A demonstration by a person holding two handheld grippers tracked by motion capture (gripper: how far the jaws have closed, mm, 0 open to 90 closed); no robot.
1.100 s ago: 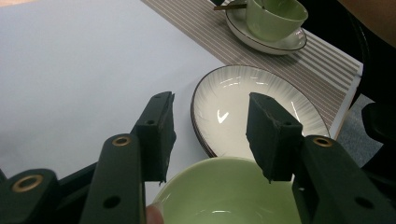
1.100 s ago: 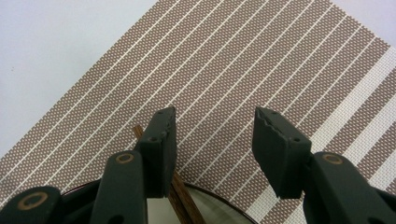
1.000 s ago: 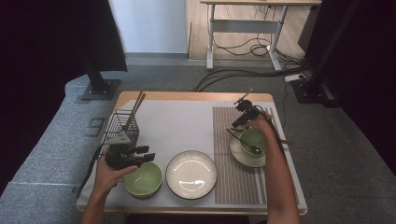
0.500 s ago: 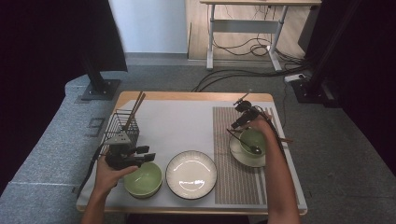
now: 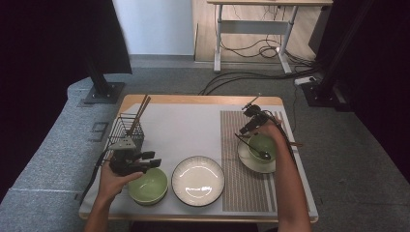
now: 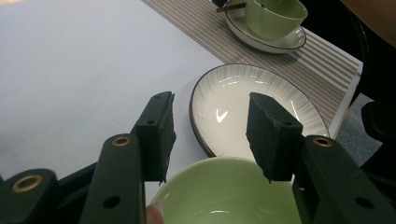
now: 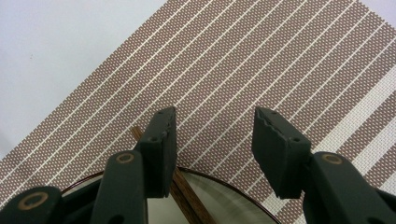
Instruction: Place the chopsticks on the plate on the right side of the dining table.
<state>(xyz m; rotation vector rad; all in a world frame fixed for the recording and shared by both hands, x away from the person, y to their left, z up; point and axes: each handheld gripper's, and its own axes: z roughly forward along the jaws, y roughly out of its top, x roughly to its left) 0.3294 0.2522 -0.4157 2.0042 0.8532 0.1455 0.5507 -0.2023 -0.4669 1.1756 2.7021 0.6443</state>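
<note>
While glossy, round green bowl (image 5: 148, 186)

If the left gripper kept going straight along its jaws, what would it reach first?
Probably the white plate: the left gripper stands open above the near green bowl's rim, aimed over it at the plate. Its height is hard to judge.

- White plate (image 5: 197, 180) is your landmark, sitting mid-front on the table.
- Just left of it: green bowl (image 5: 148, 185), nearly touching its rim. No gap to pass through there.
- Behind-left of it: wire basket (image 5: 126, 129) with chopsticks sticking up. Tall obstacle.
- Behind it: bare grey mat (image 5: 186, 130), wide open lane.
- Right of it: striped placemat (image 5: 241, 186), flat, free strip before the green cup on its saucer (image 5: 255, 162).
- Spoon handle pokes out of the cup towards the plate.
</note>
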